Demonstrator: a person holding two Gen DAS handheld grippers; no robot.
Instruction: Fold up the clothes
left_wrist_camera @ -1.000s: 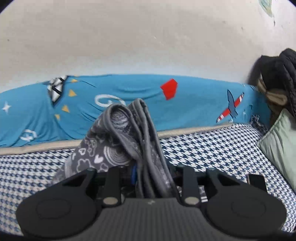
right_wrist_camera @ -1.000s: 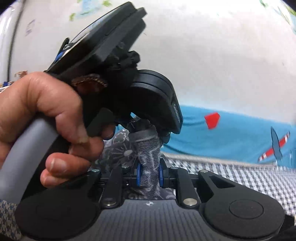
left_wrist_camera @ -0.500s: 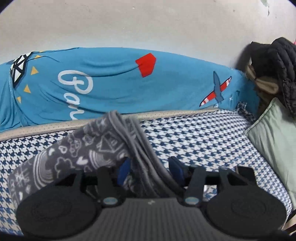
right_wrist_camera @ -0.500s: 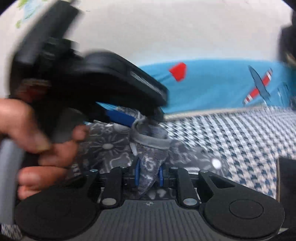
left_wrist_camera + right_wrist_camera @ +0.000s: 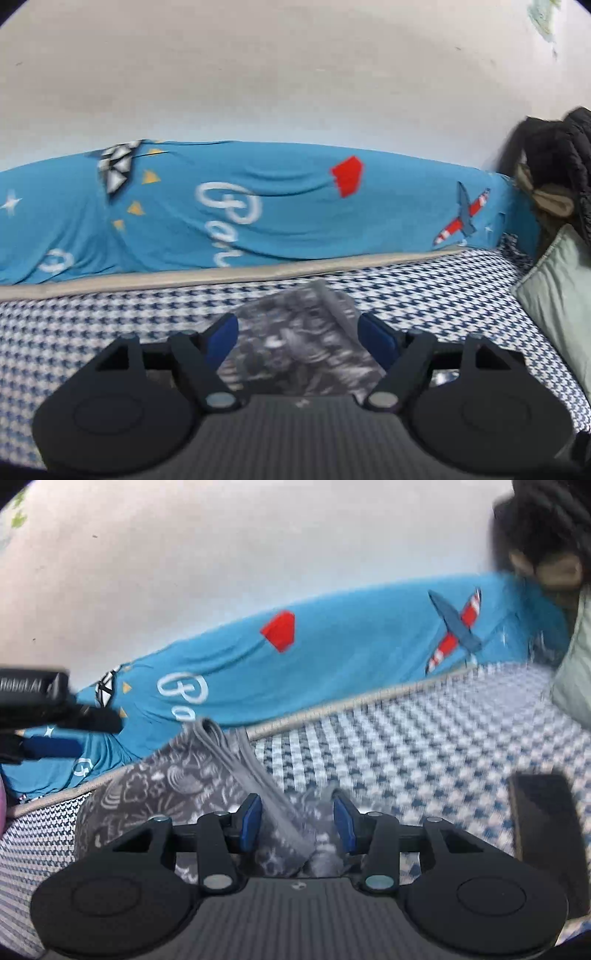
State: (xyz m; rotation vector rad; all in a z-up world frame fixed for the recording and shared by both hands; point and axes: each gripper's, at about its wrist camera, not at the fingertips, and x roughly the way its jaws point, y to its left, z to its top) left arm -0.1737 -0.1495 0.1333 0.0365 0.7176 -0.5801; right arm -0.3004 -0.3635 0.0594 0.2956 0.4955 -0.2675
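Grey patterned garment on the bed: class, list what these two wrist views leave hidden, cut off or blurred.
- Left wrist view: the grey garment is motion-blurred, so its print is unreadable; the left gripper body covers its near edge.
- Right wrist view: the right gripper body hides the garment's near part; whether its folds are neat is unclear.
- Right wrist view: a dark flat object is blurred and cut by the edge, unidentifiable.
- Both views: the black clothing pile is cut off.

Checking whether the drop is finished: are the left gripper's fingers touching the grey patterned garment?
Apart. In the left wrist view the left gripper is open, and houndstooth bedding shows between each blue finger and the grey patterned garment.
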